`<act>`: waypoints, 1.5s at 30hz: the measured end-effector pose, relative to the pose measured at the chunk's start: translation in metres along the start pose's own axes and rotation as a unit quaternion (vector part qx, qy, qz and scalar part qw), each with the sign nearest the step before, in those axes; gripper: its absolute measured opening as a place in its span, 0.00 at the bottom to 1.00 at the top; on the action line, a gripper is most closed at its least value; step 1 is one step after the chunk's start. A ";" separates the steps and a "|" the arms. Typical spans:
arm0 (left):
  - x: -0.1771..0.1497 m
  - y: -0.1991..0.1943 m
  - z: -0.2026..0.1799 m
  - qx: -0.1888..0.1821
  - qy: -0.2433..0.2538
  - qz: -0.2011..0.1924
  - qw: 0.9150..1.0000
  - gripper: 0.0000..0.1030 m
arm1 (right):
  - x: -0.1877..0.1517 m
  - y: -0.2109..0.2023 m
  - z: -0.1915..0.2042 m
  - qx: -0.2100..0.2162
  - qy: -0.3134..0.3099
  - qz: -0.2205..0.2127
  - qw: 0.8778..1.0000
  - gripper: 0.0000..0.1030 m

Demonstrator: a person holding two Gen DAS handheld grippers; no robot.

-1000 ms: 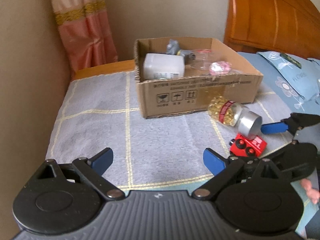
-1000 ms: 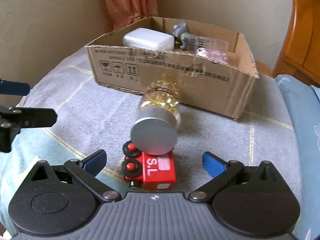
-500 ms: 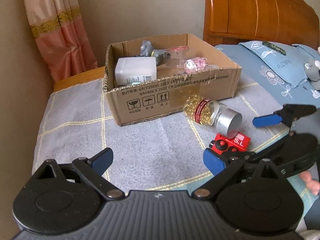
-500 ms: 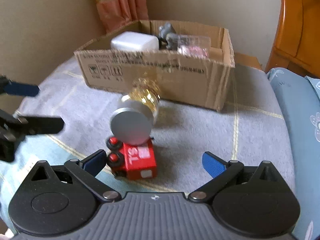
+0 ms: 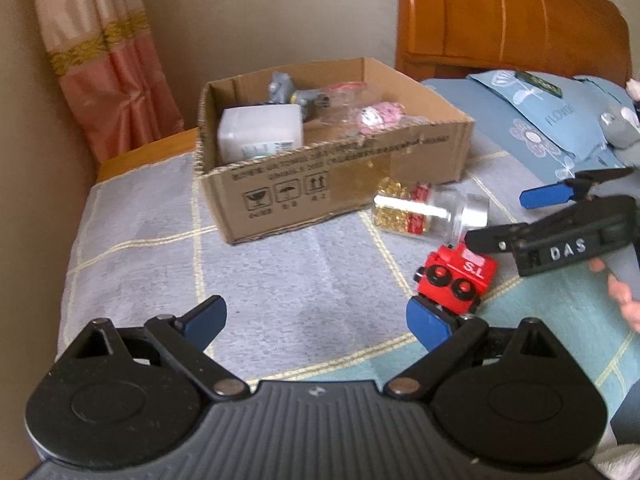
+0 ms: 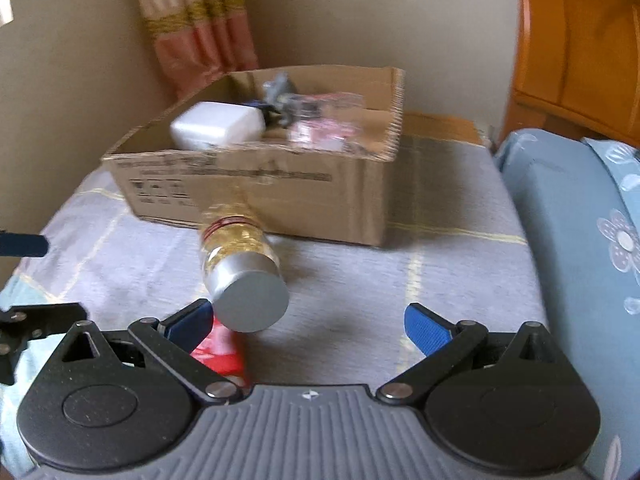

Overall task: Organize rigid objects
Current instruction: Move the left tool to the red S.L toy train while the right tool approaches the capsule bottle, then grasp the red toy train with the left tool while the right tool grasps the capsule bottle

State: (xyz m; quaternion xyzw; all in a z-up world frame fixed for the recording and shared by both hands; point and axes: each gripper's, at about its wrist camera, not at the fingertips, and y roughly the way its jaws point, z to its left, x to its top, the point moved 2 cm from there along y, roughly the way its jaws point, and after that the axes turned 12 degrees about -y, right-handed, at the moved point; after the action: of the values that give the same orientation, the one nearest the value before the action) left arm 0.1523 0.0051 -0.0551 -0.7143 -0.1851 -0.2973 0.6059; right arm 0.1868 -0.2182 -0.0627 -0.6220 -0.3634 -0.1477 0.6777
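Bare blanket (image 5: 280, 280) lies open left of the red toy train (image 5: 456, 280), while the jar (image 5: 428, 210) and the cardboard box (image 5: 340, 184) block the way beyond it.

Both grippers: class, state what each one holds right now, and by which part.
Nothing is held. The left gripper and right gripper are open; the jar and red toy train lie loose on the blanket.

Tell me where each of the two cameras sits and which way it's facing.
Left wrist: on the left gripper, facing the brown cardboard box; open jaws, the right gripper and fingertips show.
Right wrist: on the right gripper, facing the silver-capped jar of yellow capsules; open jaws show.
Shared: box, jar, red toy train.
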 end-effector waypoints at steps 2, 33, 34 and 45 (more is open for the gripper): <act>-0.001 0.001 -0.004 -0.005 0.007 0.001 1.000 0.93 | -0.004 0.003 -0.008 -0.005 0.010 0.004 1.000 1.00; -0.016 0.063 -0.067 -0.202 0.211 0.056 0.955 0.99 | -0.039 0.000 -0.028 -0.019 -0.063 -0.003 0.998 1.00; -0.014 0.065 -0.068 -0.208 0.217 0.056 0.952 0.99 | -0.038 0.000 -0.029 -0.017 -0.064 -0.002 0.998 1.00; -0.002 0.062 -0.064 -0.245 0.246 0.042 0.937 0.54 | -0.038 -0.002 -0.019 0.000 -0.080 0.006 0.997 1.00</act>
State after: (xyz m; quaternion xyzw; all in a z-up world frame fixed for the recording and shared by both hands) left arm 0.1766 -0.0691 -0.0979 -0.7522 0.0787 -0.4741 0.4509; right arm 0.1649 -0.2462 -0.0860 -0.6342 -0.4123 -0.0938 0.6473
